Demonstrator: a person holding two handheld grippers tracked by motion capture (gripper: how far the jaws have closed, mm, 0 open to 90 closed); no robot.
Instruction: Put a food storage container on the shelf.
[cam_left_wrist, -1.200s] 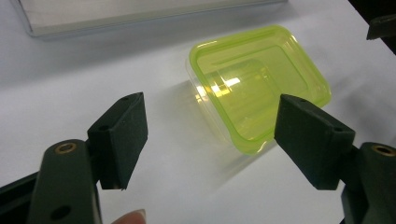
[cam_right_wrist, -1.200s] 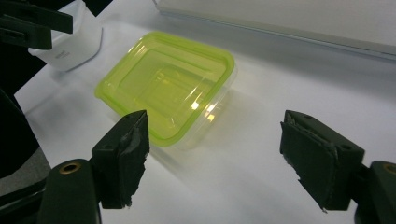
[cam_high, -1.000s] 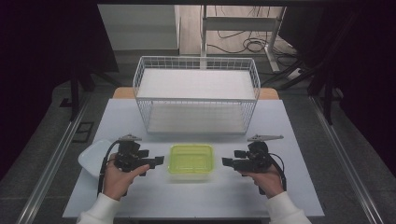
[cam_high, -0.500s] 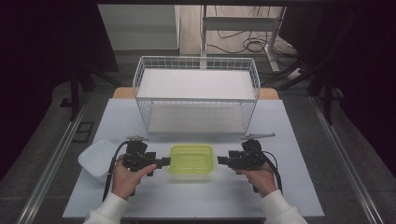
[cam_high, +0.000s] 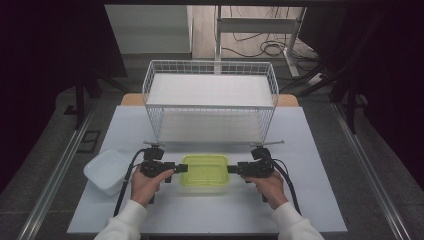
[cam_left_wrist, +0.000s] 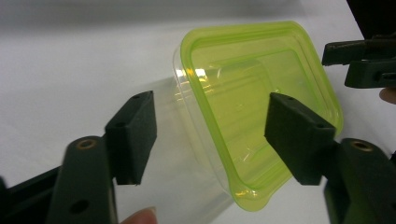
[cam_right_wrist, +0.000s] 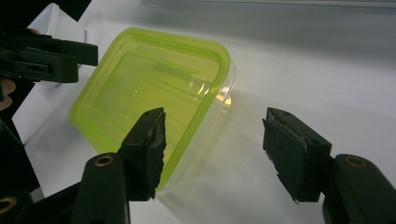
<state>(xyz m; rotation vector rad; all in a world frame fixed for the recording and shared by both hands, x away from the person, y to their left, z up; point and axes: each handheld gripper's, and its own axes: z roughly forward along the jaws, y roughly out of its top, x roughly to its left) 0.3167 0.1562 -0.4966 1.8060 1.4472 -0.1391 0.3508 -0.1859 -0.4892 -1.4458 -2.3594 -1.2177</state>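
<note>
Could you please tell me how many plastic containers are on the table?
2: the green-lidded container sits at the table's near centre between the two grippers, and the white container lies at the near left edge. None seems hidden.

Both hands come in to the green box

The left gripper (cam_high: 181, 168) and the right gripper (cam_high: 231, 169) move closer to the box with the green lid (cam_high: 204, 171), one at each end. Their jaws have just been closing a little, with the box's ends between them.
</note>
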